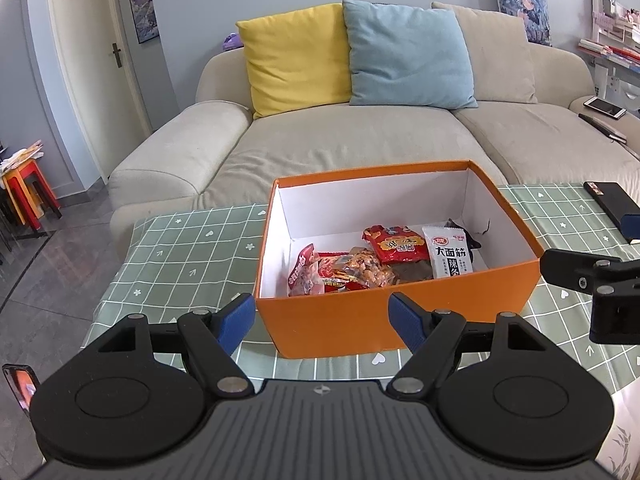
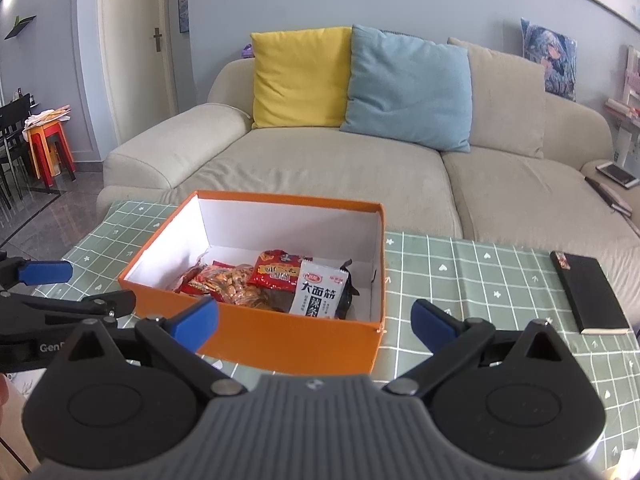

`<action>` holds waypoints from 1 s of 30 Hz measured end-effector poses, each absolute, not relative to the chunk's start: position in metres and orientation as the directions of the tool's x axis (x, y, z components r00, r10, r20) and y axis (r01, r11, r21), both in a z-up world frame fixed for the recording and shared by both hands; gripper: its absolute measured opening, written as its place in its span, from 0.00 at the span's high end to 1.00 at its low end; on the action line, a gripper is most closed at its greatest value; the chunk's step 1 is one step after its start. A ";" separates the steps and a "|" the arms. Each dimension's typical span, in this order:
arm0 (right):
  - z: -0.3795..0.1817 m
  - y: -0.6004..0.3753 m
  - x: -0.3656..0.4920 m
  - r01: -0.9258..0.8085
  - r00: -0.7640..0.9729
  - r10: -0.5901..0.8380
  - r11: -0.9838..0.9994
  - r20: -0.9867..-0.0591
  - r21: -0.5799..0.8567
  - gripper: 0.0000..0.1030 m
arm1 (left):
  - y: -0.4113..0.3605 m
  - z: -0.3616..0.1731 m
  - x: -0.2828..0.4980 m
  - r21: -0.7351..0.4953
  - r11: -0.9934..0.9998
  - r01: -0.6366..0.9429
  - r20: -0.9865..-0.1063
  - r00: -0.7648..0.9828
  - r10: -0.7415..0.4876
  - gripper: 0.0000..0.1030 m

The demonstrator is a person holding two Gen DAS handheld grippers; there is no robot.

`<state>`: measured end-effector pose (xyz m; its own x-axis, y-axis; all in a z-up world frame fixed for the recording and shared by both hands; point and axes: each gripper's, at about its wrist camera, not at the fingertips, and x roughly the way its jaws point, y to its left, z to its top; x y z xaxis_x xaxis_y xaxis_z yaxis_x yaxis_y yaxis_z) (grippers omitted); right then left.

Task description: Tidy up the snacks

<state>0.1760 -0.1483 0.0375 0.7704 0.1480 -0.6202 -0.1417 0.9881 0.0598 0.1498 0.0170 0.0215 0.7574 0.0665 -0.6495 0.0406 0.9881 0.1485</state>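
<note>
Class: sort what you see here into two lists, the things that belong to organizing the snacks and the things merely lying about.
Job: orange box; white snack packet; red snack packets; left gripper, right gripper, both open.

Lying about: black notebook; phone; cushions.

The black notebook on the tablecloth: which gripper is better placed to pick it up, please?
Probably the right gripper: the black notebook lies right of the orange box, on its side. The left gripper sits open farther left.

Box [image 1: 348, 324] orange outside, white inside; tablecloth [image 1: 180, 256] green with white grid; pads [image 1: 236, 322] blue; cushions [image 1: 296, 56] yellow, light blue.
</note>
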 end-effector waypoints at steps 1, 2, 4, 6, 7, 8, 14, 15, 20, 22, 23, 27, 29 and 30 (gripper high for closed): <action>0.037 -0.149 0.176 -0.140 0.769 0.149 0.988 -0.622 0.062 0.04 | 0.017 0.021 0.151 0.148 0.988 0.041 -0.651 0.756 0.067 0.14; 0.036 -0.149 0.176 -0.141 0.768 0.149 0.988 -0.623 0.063 0.04 | 0.017 0.021 0.151 0.149 0.988 0.041 -0.652 0.755 0.067 0.14; 0.036 -0.150 0.176 -0.142 0.769 0.149 0.988 -0.622 0.062 0.04 | 0.016 0.021 0.151 0.149 0.988 0.041 -0.653 0.754 0.067 0.14; 0.035 -0.150 0.176 -0.144 0.770 0.152 0.988 -0.620 0.063 0.04 | 0.015 0.020 0.152 0.149 0.988 0.045 -0.655 0.753 0.065 0.14; 0.035 -0.151 0.176 -0.144 0.770 0.153 0.987 -0.619 0.065 0.04 | 0.015 0.021 0.152 0.147 0.988 0.045 -0.655 0.753 0.063 0.14; 0.034 -0.151 0.176 -0.145 0.771 0.155 0.987 -0.618 0.067 0.04 | 0.014 0.021 0.152 0.145 0.988 0.046 -0.656 0.752 0.062 0.14; 0.034 -0.153 0.177 -0.145 0.768 0.161 0.986 -0.620 0.076 0.04 | 0.014 0.020 0.153 0.149 0.988 0.048 -0.658 0.750 0.063 0.14; 0.033 -0.153 0.177 -0.146 0.767 0.162 0.986 -0.621 0.077 0.04 | 0.013 0.020 0.153 0.150 0.988 0.048 -0.659 0.749 0.063 0.14; 0.034 -0.153 0.174 -0.152 0.769 0.163 0.986 -0.618 0.070 0.04 | 0.009 0.019 0.153 0.155 0.986 0.057 -0.661 0.748 0.061 0.14; 0.035 -0.153 0.174 -0.153 0.770 0.163 0.986 -0.616 0.070 0.04 | 0.008 0.019 0.153 0.158 0.986 0.055 -0.660 0.749 0.064 0.14; 0.035 -0.153 0.174 -0.153 0.771 0.164 0.986 -0.616 0.071 0.04 | 0.008 0.019 0.153 0.159 0.986 0.055 -0.659 0.750 0.064 0.14; 0.036 -0.152 0.173 -0.157 0.771 0.166 0.985 -0.615 0.069 0.04 | 0.008 0.018 0.153 0.158 0.986 0.052 -0.658 0.751 0.066 0.14; 0.035 -0.151 0.172 -0.159 0.769 0.166 0.985 -0.617 0.067 0.04 | 0.008 0.018 0.153 0.160 0.986 0.053 -0.657 0.751 0.066 0.14; 0.035 -0.151 0.173 -0.160 0.768 0.167 0.985 -0.618 0.066 0.04 | 0.008 0.019 0.153 0.161 0.985 0.055 -0.657 0.751 0.066 0.14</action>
